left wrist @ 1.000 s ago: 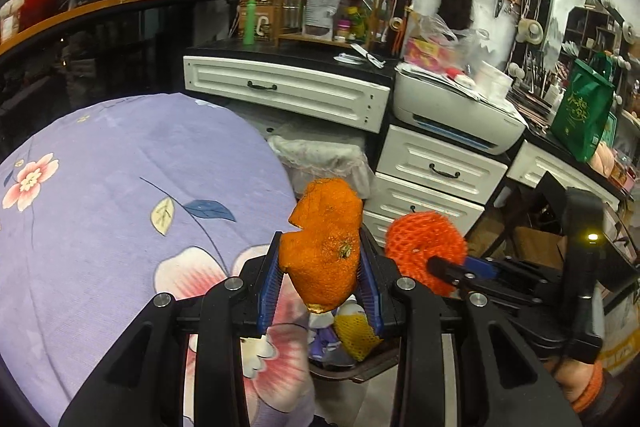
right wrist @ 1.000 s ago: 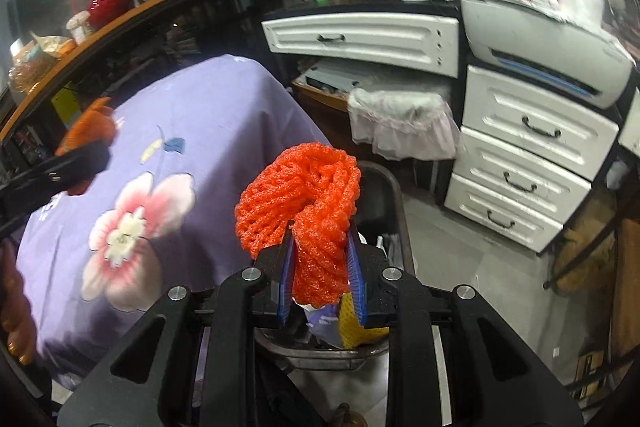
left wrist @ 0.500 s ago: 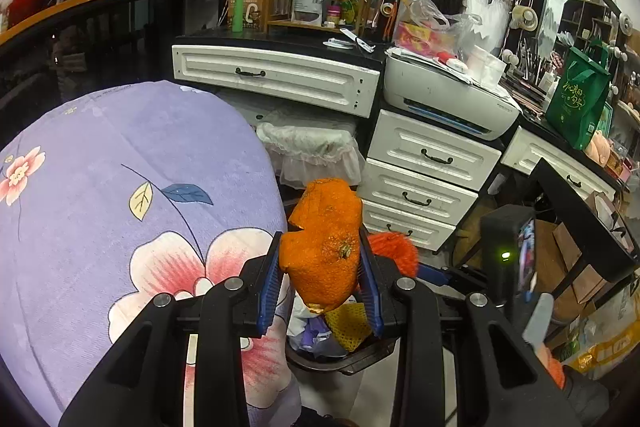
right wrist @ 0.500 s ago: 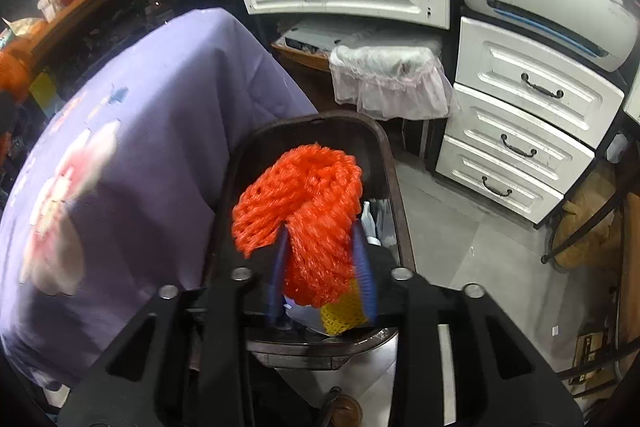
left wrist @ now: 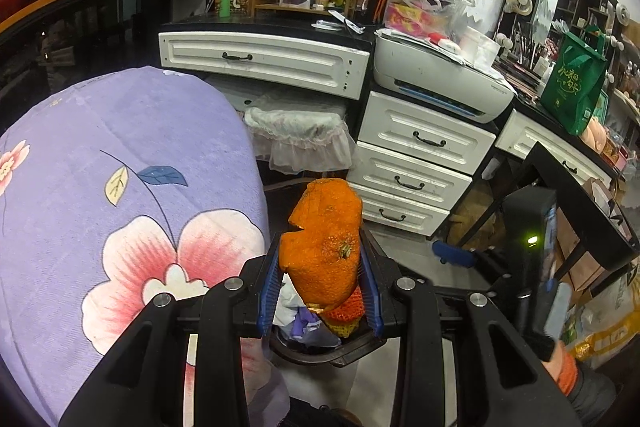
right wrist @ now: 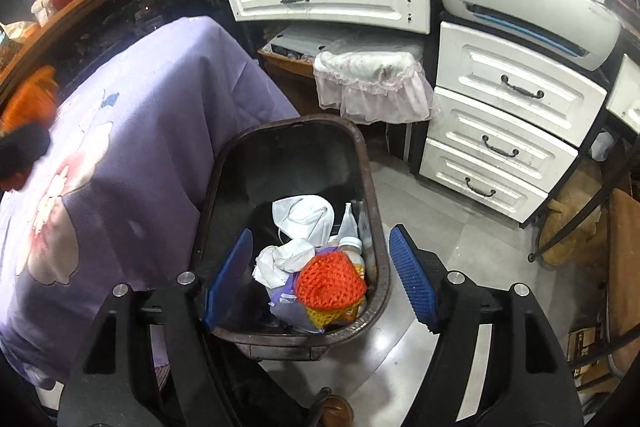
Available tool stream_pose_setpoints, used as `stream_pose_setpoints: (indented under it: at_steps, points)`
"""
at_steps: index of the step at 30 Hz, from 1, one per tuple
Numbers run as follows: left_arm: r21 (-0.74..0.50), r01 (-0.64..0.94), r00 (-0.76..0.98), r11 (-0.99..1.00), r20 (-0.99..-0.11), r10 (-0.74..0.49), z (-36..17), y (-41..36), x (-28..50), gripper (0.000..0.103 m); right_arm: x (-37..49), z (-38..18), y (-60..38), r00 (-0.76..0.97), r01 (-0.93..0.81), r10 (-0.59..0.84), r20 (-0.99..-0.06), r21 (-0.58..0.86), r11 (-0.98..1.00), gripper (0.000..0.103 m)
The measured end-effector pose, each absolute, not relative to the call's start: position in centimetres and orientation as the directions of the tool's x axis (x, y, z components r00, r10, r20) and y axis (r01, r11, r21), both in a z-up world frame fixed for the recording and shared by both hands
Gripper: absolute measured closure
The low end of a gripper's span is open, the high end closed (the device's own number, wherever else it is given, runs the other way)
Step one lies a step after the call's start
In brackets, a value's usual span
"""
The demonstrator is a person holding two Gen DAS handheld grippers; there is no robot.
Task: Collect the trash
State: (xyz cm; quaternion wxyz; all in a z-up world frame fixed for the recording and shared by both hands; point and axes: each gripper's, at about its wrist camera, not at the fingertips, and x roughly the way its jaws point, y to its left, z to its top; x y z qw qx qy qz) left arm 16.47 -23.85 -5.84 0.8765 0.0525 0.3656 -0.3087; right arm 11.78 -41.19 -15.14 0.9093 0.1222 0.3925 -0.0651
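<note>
Two grippers are at work above the bin (right wrist: 362, 163). Our left gripper (left wrist: 320, 275) is clenched on an orange peel (left wrist: 325, 245), which stands upright between the blue pads (left wrist: 267, 281). In the left view we see the peel over the near part of the bin (left wrist: 320, 357), beside the purple cloth (left wrist: 120, 147) with a pink flower print.

Our right gripper (right wrist: 320, 281) is released, with its jaws wide apart and nothing between them. It hangs over the near rim of the bin. The orange net (right wrist: 331, 281) lies inside the bin, on top of the other trash, touching a yellow net (right wrist: 320, 317) and white paper (right wrist: 280, 261). A white mask (right wrist: 303, 215) lies behind them. White drawers (right wrist: 504, 131) stand well apart to the right of the bin.
</note>
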Motion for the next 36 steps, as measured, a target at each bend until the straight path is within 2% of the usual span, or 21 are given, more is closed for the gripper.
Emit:
stream_pose_setpoints:
  at_steps: [7,11,27,30,32,34,36]
  points:
    - [-0.128,0.601,0.517,0.789,-0.69,-0.506,-6.5,-25.0,16.3,0.069,9.7,-13.4,-42.3,0.706,0.246,-0.072,-0.705,0.148,0.958,0.031]
    - [-0.116,0.624,0.499,0.773,-0.703,-0.508,-7.2,-26.2,16.2,0.069,8.6,-12.6,-43.4,0.723,0.27,-0.097,-0.684,0.152,0.951,0.023]
    - [-0.021,0.67,0.447,0.742,-0.787,-0.426,-11.8,-31.2,17.4,0.067,5.5,-12.2,-46.0,0.735,0.335,-0.132,-0.665,0.187,0.923,0.023]
    - [-0.006,0.661,0.45,0.751,-0.797,-0.403,-12.4,-31.5,17.9,0.063,5.2,-12.0,-46.1,0.737,0.34,-0.135,-0.663,0.189,0.921,0.023]
    - [-0.004,0.657,0.451,0.754,-0.8,-0.397,-12.5,-31.5,18.0,0.055,5.0,-11.9,-46.1,0.738,0.341,-0.136,-0.661,0.192,0.92,0.023]
    - [0.002,0.65,0.464,0.76,-0.794,-0.394,-12.3,-31.4,18.1,0.041,4.8,-11.8,-46.0,0.739,0.342,-0.136,-0.66,0.192,0.92,0.023]
    - [0.001,0.651,0.47,0.759,-0.785,-0.402,-12.0,-31.2,17.9,0.036,4.6,-11.6,-45.8,0.742,0.341,-0.136,-0.657,0.195,0.92,0.023]
